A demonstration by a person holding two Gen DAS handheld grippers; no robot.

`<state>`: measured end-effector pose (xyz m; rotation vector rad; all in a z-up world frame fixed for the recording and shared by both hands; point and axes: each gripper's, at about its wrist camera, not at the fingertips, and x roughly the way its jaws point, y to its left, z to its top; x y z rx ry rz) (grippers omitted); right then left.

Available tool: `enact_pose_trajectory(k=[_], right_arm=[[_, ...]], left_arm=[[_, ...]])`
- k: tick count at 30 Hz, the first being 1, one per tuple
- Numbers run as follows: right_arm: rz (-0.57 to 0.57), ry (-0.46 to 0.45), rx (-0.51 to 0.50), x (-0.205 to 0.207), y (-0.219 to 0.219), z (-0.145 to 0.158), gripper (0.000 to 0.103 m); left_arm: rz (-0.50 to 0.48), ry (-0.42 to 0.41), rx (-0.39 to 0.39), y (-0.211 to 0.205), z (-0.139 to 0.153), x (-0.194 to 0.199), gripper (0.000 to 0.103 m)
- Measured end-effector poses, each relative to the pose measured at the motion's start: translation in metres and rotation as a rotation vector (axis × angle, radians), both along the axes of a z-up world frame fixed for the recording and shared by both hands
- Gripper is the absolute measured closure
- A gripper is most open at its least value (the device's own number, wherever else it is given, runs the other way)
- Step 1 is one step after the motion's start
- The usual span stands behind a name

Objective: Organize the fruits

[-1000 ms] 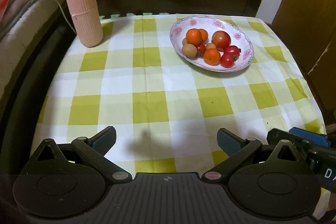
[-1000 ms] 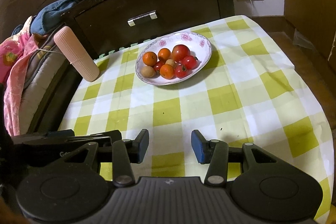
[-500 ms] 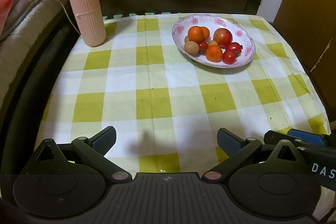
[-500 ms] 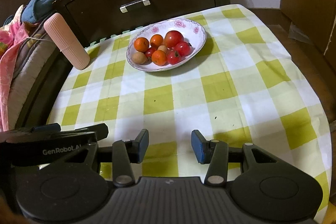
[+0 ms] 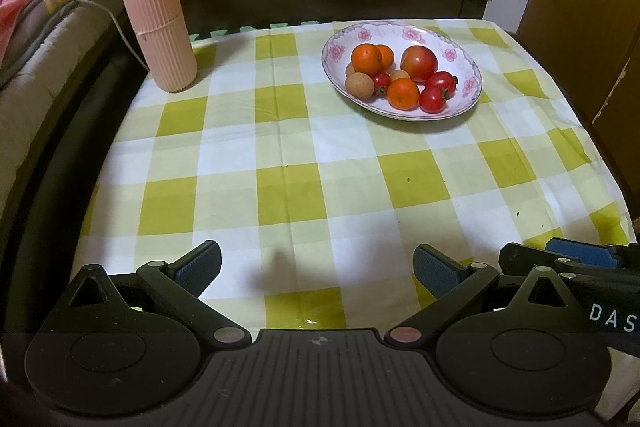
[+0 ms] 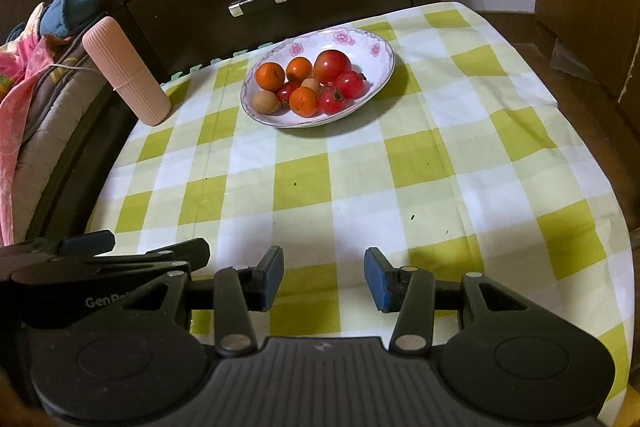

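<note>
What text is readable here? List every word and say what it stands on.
"DAS": white letters, cut off by the picture's edge, on the body of the right gripper, seen in the left wrist view.
"GenRo", the last letters hidden and uncertain: on the body of the left gripper, seen in the right wrist view.
Nothing readable on the bowl, the pink case or the cloth.

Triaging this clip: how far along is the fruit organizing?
Done: every visible fruit, oranges, red tomatoes and a brown longan, sits in the floral white ceramic bowl on the green checked tablecloth; none lies loose. In hand: nothing. The left gripper and right gripper are open and empty, short of the bowl. Left: possibly nothing, unless sorting out of the bowl is intended.
</note>
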<state>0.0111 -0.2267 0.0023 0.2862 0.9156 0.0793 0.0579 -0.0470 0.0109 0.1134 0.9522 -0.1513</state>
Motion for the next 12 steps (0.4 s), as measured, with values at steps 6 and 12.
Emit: enact_pose_trajectory(k=[6, 12], right_arm=[[0.0, 0.002, -0.001, 0.0001, 0.0005, -0.001, 0.06], [-0.001, 0.002, 0.0, 0.0001, 0.0005, -0.0009, 0.06]], left_arm=[[0.001, -0.006, 0.008, -0.0009, 0.0, -0.0008, 0.0], [0.003, 0.001, 0.007, 0.0003, -0.0012, -0.0002, 0.0]])
